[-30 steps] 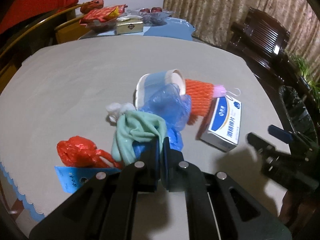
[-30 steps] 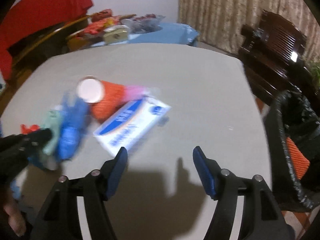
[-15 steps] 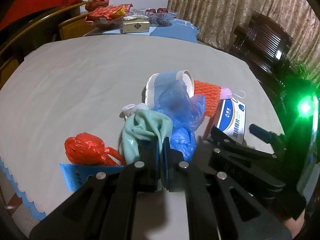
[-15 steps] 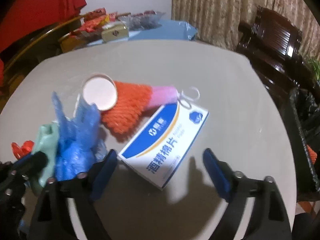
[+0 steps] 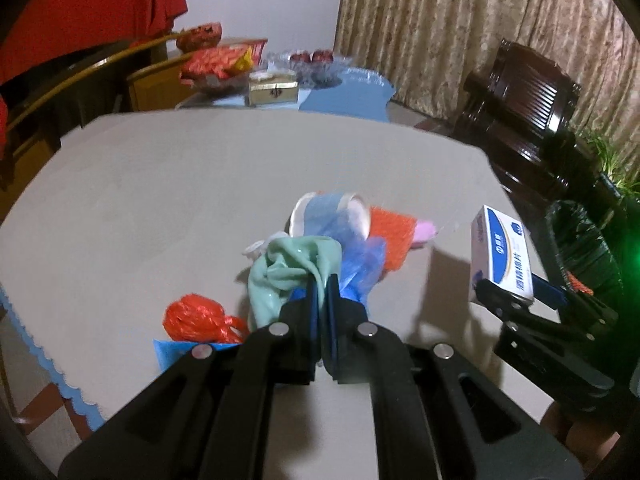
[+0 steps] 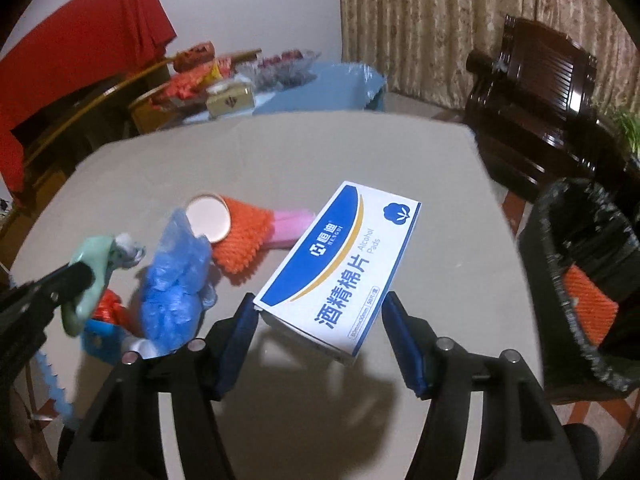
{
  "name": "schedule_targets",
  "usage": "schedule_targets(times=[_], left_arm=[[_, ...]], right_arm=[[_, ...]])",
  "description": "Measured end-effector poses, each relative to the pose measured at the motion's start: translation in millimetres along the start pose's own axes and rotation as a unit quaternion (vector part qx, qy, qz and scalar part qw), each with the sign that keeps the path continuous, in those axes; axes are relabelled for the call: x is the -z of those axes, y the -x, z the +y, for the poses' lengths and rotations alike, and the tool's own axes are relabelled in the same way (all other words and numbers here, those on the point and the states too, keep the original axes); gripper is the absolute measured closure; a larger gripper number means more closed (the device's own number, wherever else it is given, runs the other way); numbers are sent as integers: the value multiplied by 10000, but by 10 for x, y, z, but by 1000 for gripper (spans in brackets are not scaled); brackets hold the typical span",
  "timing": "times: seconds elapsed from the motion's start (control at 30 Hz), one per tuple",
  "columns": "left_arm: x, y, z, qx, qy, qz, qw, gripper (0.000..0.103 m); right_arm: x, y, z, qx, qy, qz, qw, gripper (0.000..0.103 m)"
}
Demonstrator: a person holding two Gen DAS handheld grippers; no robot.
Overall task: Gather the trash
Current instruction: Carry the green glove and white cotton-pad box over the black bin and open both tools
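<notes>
The left gripper (image 5: pixel 320 300) is matte black, with four round silver screws across its linkage. The right gripper (image 6: pixel 318 320) is black too, its jaws lined with blue pads (image 6: pixel 402 350).

Dark wooden chair (image 6: pixel 536 92) beside patterned curtain (image 6: pixel 420 20).

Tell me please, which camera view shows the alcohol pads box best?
The right wrist view: the alcohol pads box fills the centre, its printed top face readable, between the right gripper fingers. The left wrist view shows the box only small, near the right edge.
</notes>
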State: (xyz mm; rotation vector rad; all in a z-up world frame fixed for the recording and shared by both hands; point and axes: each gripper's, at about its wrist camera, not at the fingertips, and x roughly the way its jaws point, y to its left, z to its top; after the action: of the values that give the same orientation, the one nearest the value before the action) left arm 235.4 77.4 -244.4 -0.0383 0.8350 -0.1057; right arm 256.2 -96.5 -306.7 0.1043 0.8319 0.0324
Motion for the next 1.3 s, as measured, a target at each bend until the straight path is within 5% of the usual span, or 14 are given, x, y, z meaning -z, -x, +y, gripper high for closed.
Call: schedule_targets(times=[0.37,0.67,1.3], left_arm=[[-96,444,-446,51,-278,-299,9992,99],[-105,630,-1166,278,-554,-382,9973,99],[-168,429,-3197,1276,-1436,-359,9807,99]], right_arm=[[-143,840,-442,-94,-75,-311,9994,41],[-191,1244,-1049,184,-179,-538,9982,41],[-138,1268,-2738,829,-538,-403,9943,41]])
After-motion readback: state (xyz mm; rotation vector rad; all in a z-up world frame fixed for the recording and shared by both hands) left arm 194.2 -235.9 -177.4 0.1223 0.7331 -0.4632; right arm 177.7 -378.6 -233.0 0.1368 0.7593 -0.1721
